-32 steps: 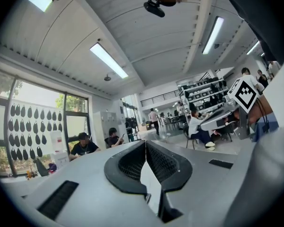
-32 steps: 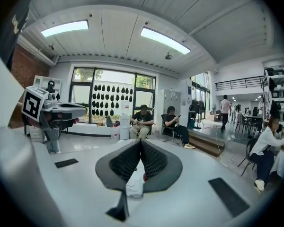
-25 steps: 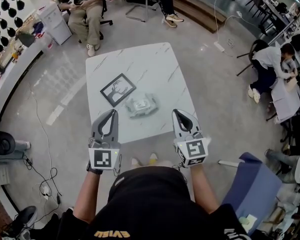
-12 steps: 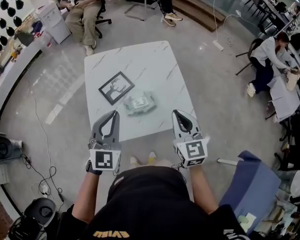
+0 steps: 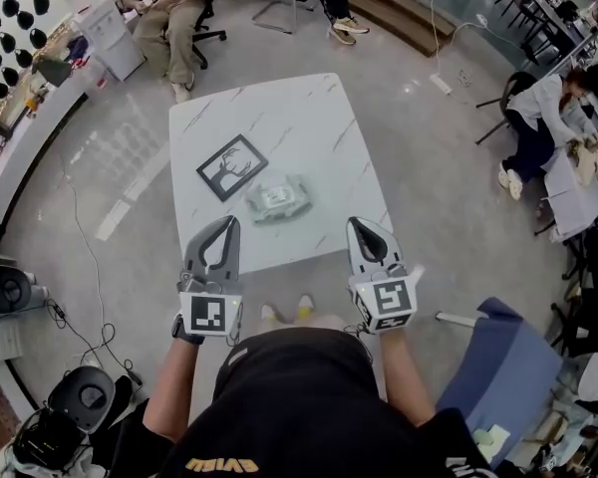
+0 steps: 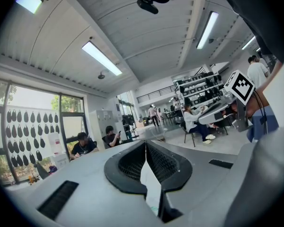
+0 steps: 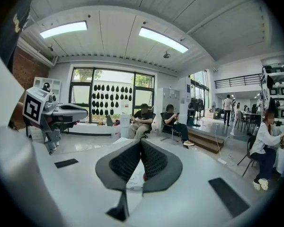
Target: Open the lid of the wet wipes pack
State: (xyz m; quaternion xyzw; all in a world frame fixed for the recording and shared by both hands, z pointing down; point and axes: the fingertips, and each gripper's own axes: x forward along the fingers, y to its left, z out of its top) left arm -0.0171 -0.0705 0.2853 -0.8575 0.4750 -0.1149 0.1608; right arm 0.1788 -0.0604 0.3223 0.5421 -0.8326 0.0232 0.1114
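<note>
little has moved: left tongs (image 5: pixel 228 224) and right tongs (image 5: pixel 355 225) still hover pressed together, wet wipes pack (image 5: pixel 279 199) untouched.

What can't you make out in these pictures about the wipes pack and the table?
Pack lid: head view, too small to tell which side opens.
Pack in both gripper views: blocked by each gripper's own body.
Frame picture: head view, too small.
Table near edge: head view, partly covered by left gripper and right gripper.
</note>
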